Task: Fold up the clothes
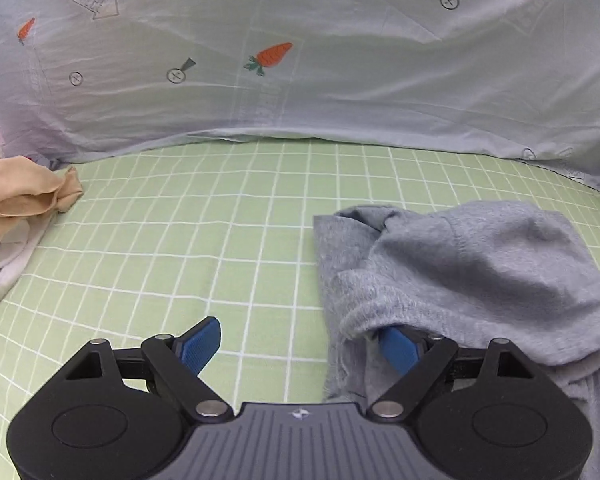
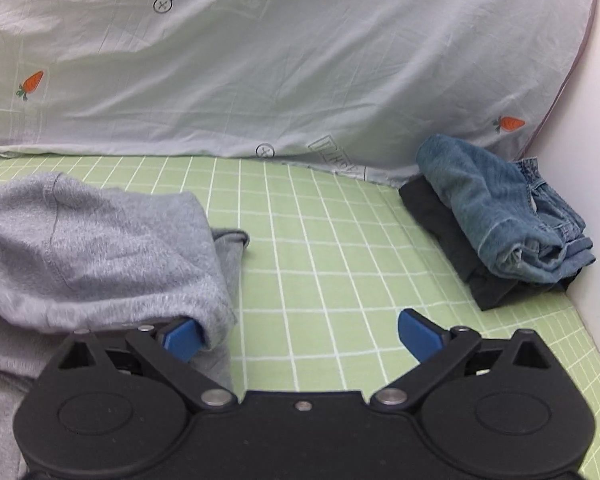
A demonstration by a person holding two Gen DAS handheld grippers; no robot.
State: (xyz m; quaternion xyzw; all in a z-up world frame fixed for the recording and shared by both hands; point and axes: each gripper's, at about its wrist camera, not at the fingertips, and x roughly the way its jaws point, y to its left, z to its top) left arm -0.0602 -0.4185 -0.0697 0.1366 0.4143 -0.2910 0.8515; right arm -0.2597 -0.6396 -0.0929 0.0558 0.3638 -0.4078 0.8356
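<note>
A grey knit garment [image 1: 468,272] lies bunched on the green checked sheet [image 1: 220,240], at the right of the left wrist view. It also shows at the left of the right wrist view [image 2: 92,248]. My left gripper [image 1: 300,344] is open; grey cloth drapes over its right blue finger [image 1: 398,350], and its left finger is bare over the sheet. My right gripper [image 2: 300,340] is open; the cloth drapes over its left blue finger [image 2: 182,338], and its right finger is bare. Neither gripper clamps the cloth.
A tan and white heap of clothes [image 1: 16,208] lies at the far left. Folded blue jeans [image 2: 508,208] sit on a folded black garment [image 2: 452,236] at the right, against a white wall [image 2: 596,160]. A pale carrot-print sheet [image 1: 300,60] hangs behind.
</note>
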